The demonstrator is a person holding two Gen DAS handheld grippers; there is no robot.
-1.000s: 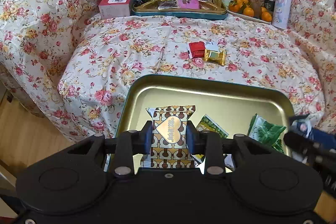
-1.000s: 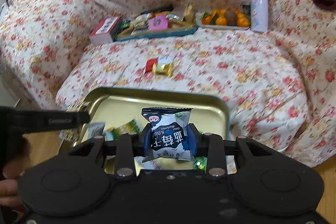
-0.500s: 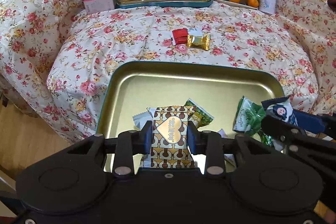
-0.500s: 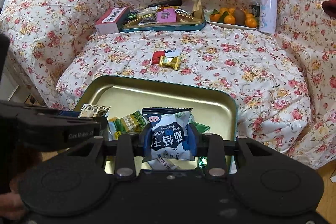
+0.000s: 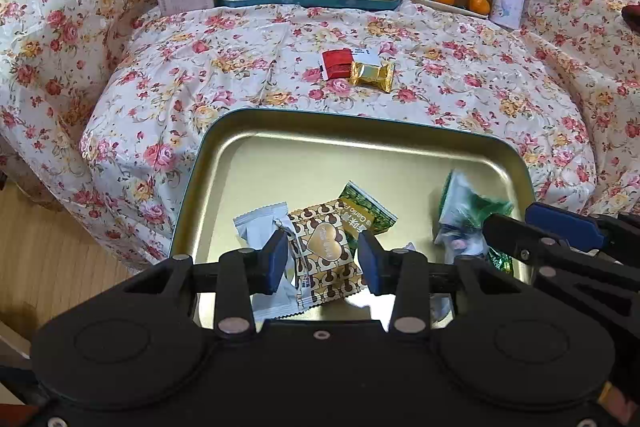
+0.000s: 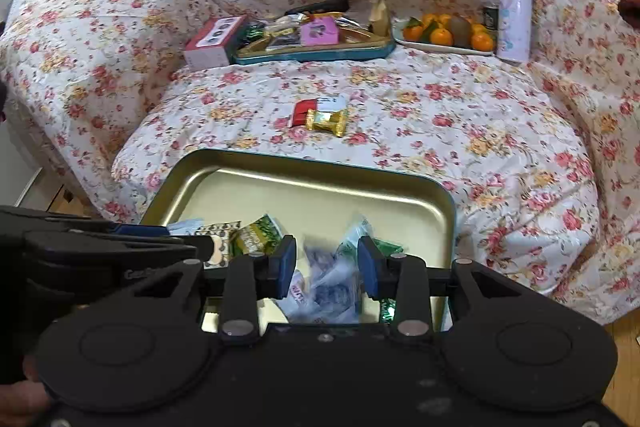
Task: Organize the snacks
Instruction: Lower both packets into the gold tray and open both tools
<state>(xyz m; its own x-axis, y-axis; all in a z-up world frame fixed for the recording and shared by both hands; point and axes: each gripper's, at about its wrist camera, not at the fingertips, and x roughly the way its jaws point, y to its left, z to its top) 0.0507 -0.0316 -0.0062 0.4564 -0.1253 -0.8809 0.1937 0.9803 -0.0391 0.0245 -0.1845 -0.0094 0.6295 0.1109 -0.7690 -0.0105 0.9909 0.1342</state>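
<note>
Lying in the gold tray between the parted pads of the left gripper, the brown-and-gold heart-printed snack packet touches neither pad. A white packet and a green one lie beside it. The right gripper is likewise spread, with a blue-and-white packet blurred beneath it, so contact cannot be judged. Beyond the tray, a red sweet and a gold sweet sit touching on the floral sofa cover. A farther tray holds assorted snacks, partly hidden.
</note>
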